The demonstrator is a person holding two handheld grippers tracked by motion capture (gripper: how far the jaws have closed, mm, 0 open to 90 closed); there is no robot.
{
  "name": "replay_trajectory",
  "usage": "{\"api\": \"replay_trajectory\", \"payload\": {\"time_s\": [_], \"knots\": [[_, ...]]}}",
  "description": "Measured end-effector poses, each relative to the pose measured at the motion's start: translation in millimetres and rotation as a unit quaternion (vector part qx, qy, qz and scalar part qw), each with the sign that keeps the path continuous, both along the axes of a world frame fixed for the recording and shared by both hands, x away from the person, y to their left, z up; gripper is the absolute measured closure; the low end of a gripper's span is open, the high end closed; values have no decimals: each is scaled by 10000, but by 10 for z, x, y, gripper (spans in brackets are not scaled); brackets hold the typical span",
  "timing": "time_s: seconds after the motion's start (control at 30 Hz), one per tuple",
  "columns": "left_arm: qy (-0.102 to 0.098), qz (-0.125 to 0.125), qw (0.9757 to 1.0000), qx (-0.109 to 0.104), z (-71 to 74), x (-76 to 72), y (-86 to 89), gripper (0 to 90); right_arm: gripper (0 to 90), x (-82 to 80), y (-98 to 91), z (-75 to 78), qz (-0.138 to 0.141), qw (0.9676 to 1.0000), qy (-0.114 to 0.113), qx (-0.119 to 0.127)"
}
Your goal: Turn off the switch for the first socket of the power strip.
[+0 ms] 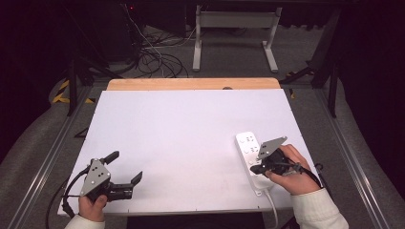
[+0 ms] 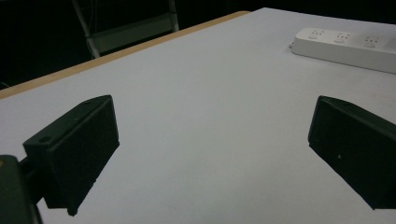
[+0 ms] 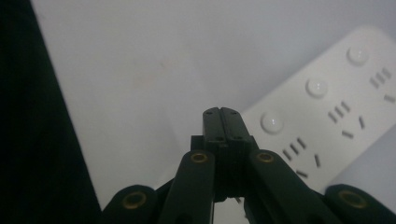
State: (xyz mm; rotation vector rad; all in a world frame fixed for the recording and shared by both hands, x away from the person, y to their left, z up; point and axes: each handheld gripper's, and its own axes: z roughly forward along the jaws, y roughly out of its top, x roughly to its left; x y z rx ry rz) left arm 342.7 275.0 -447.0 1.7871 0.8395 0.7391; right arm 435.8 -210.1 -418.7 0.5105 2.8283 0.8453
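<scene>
At the table's [image 1: 191, 124] near left corner, the left gripper [image 1: 127, 167] rests with jaws spread wide, nothing between them. The right gripper [image 1: 254, 168], jaws pressed together and empty, hovers over the white power strip [image 1: 249, 148] lying near the right edge.

No text, label or number reads anywhere — none legible.

White power strip [image 1: 251, 157] with grey slot marks beside black right gripper [image 1: 254, 168]; white table [image 1: 181, 129], seemingly tan-edged beyond.
</scene>
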Motion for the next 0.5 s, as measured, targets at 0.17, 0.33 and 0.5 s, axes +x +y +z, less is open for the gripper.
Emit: {"api": "replay_trajectory", "payload": {"time_s": [0.17, 0.33, 0.5], "knots": [[-7, -4, 10000, 4, 1, 0, -1, 22, 900, -43, 18, 112, 55, 9995, -184, 244], [-5, -2, 10000, -10, 3, -7, -2, 22, 900, -61, 42, 111, 91, 9993, -190, 293], [-7, -1, 10000, -12, 3, -4, 0, 22, 900, -68, 54, 113, 133, 9992, -190, 336]]}}
